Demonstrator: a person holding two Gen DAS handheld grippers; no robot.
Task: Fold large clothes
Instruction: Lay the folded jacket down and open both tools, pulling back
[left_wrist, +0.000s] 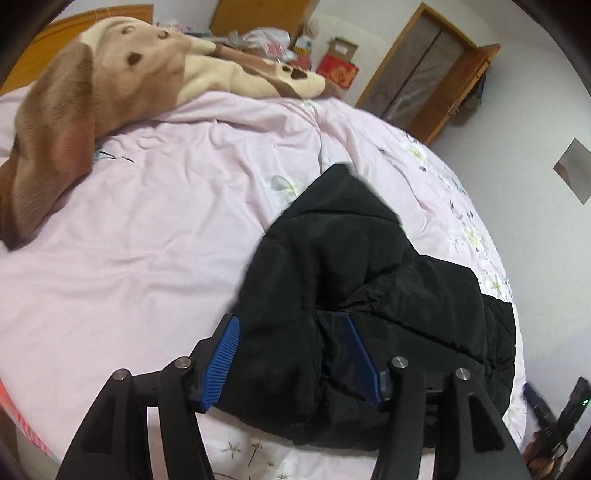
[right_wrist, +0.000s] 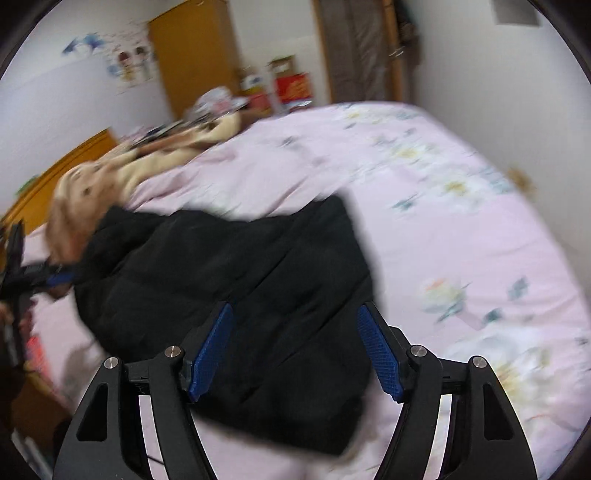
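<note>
Lying across the pink floral quilt of the bed, the black padded jacket looks already doubled over on itself into a thick, roughly rectangular bundle, so the folding seems well under way but not finished. In the left wrist view the left gripper has its blue fingers spread wide on either side of a puffy fold at the jacket's near edge; the cloth bulges between them, yet I cannot tell whether they actually pinch it. In the right wrist view, which is smeared by motion, the right gripper also stands wide open over the jacket's lower edge, gripping nothing. A brown and cream plush blanket lies heaped near the headboard, well apart from the jacket. Judging by its uneven, lumpy outline, a further fold and some squaring up of the edges probably remain.
</note>
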